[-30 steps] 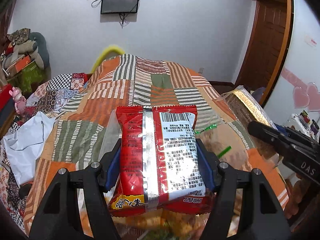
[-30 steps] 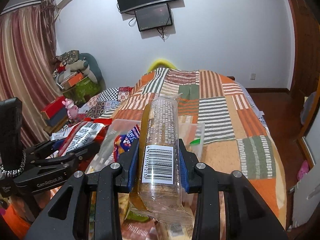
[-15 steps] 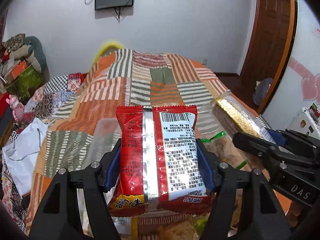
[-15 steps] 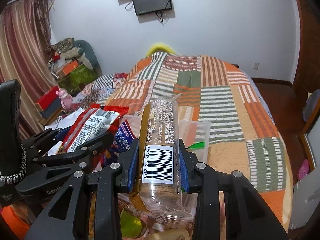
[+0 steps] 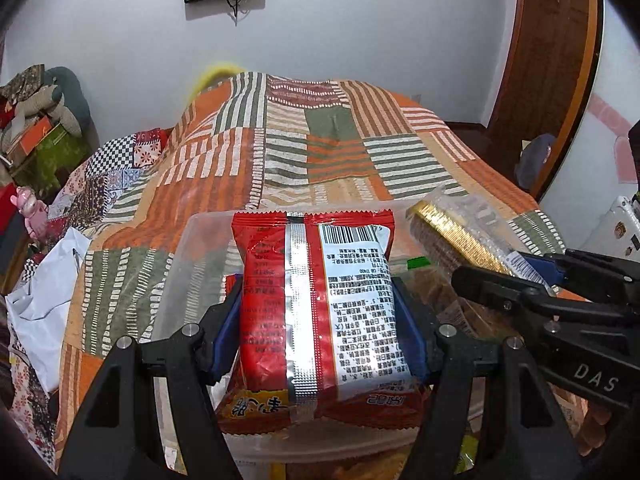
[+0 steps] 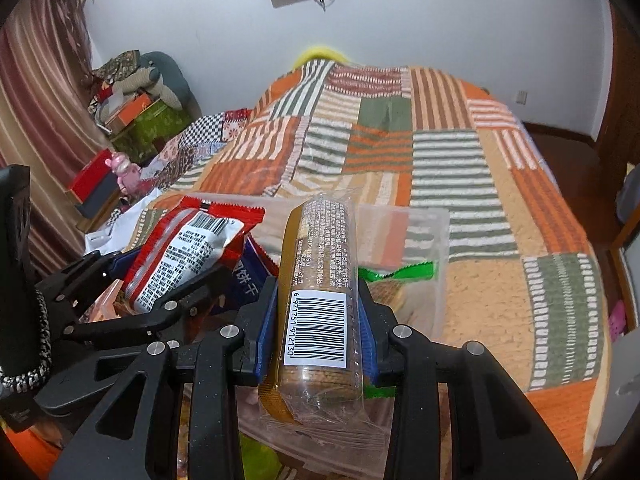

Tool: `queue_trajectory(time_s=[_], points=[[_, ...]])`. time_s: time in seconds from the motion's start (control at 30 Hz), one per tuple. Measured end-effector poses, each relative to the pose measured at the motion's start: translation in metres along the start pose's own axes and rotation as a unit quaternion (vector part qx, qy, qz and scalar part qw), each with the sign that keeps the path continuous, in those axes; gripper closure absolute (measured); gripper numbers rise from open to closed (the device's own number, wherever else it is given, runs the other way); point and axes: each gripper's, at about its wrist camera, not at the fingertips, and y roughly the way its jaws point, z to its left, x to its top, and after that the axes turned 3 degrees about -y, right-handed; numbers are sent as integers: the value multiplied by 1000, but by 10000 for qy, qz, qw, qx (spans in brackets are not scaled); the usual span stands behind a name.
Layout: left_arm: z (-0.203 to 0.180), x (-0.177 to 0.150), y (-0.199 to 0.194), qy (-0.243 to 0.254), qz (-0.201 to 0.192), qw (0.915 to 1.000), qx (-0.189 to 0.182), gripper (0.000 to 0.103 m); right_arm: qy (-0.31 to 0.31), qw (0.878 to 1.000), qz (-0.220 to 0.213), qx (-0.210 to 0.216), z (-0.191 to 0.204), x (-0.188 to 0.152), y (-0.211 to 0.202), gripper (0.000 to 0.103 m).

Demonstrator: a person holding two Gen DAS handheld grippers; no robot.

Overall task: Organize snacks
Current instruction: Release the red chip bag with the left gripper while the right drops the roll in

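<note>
Now left gripper [image 5: 320,316] clamps red packet [image 5: 316,304]; right gripper [image 6: 318,320] clamps biscuit tube [image 6: 320,280].

Both tools are matte black plastic with triangular cut-outs, silver screws at the joints and blue pads lining the fingers. The right gripper [image 5: 532,276] carries white "DAS" lettering; the left gripper [image 6: 132,280] has a beaded metal chain hanging at its handle.

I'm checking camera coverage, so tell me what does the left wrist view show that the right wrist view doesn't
Only the left wrist view shows the wooden door and the pink heart decals on the wall beside it. Only the right wrist view shows the striped curtain and a blue snack packet. Both show the red snack packet in the left gripper, the biscuit tube in the right gripper, the clear bin and the patchwork bedspread.
</note>
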Motion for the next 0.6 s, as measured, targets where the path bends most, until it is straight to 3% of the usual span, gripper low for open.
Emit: queue_trajectory(time_s=[0.3, 0.5, 0.6], points=[[-2, -8, 2, 66, 194, 9998, -52, 35, -129, 9998, 108, -67, 1, -5, -1, 67], [0, -12, -14, 44, 119, 9999, -85, 35, -183, 9998, -61, -63, 3, -4, -16, 56], [3, -16, -27, 25, 53, 10000, -67, 35, -299, 9992, -199, -168, 8, -4, -27, 56]])
